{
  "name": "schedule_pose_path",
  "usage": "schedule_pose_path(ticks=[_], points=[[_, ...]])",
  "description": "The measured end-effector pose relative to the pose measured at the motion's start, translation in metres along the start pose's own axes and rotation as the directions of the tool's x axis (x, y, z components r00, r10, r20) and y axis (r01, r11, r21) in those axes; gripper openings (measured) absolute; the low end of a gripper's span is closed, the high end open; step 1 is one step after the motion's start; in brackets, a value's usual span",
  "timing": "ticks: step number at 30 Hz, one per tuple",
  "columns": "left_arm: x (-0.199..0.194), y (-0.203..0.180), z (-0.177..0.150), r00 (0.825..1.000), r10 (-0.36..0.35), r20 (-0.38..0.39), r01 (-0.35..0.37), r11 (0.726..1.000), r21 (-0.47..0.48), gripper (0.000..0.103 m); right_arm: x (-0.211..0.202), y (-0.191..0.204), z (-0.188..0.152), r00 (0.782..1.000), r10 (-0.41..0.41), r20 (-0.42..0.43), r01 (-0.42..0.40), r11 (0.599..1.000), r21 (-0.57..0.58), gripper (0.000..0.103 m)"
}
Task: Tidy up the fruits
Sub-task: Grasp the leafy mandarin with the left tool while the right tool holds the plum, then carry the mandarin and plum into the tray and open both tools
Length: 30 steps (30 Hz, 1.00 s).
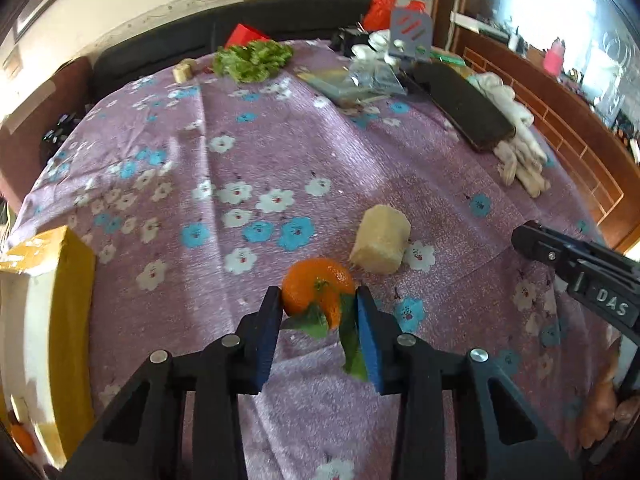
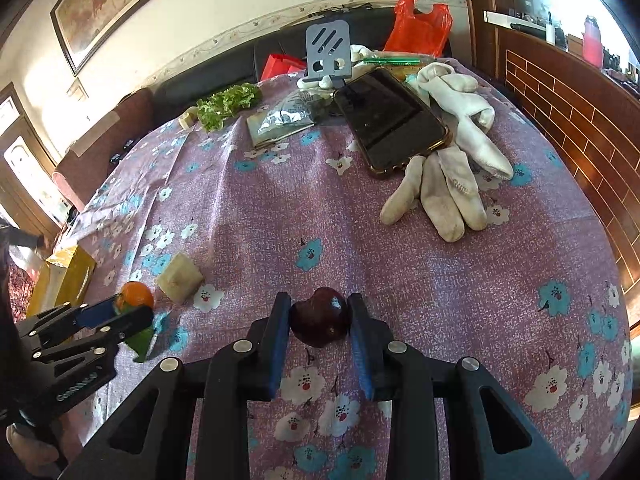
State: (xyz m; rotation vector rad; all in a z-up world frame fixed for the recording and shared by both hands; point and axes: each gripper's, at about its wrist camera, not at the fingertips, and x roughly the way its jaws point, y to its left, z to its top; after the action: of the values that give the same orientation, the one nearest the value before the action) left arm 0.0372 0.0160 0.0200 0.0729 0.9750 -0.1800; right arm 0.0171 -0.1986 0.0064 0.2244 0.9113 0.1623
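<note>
A: Where's the fruit rn?
B: Orange (image 1: 318, 290) w/ green leaves sits on the flowered cloth (image 1: 280, 152), right between the left gripper (image 1: 318, 312) pads; jaws narrow, pressing its sides, one leaf caught against the right pad. Dark red fruit (image 2: 320, 316), apple or plum, can't tell, is clamped in the right gripper (image 2: 320, 318), also low on the cloth.
A: Anything close by?
B: Pale beige chunk (image 1: 380, 240) just beyond the orange, nearly touching. Nothing else crowding either grip.
A: Farther out?
B: Phone (image 2: 390, 120) resting partly on white socks (image 2: 448, 188), foil packet (image 2: 280, 120), lettuce (image 2: 228, 104), grey stand (image 2: 328, 52), red bag (image 2: 420, 28), all at the far edge.
A: Containers?
B: Yellow box (image 1: 52, 320) at left edge; something orange low beside it, too blurred to say if it's inside.
</note>
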Motion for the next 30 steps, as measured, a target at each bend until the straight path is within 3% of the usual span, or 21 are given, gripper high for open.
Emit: schedule_pose_path(ticks=[9,12,16,22,30], points=[[-0.097,0.054,-0.028,0.991,-0.007,0.137,0.022,0.994,-0.109,0.036,-0.013,0.015,-0.003,0.999,0.026,0.047,-0.024,0.999,-0.038,0.031],[-0.131,0.089,-0.045,0.987,0.022,0.161,0.003,0.988,-0.153,0.036,-0.02,0.031,-0.003,0.992,0.121,0.025,-0.121,0.992,-0.031,0.031],[-0.161,0.135,-0.065,0.978,0.099,0.183,-0.06,0.977,-0.206,0.036,-0.039,0.08,-0.009,0.981,0.193,0.024,-0.191,0.978,-0.09,0.031],[-0.177,0.206,-0.102,0.972,0.184,0.147,-0.13,0.939,-0.318,0.036,-0.055,0.176,-0.026,0.964,0.265,-0.017,-0.261,0.937,-0.23,0.032],[-0.151,0.273,-0.119,0.98,0.194,0.049,-0.156,0.895,-0.417,0.036,-0.039,0.294,-0.057,0.936,0.328,-0.131,-0.353,0.859,-0.371,0.032]])
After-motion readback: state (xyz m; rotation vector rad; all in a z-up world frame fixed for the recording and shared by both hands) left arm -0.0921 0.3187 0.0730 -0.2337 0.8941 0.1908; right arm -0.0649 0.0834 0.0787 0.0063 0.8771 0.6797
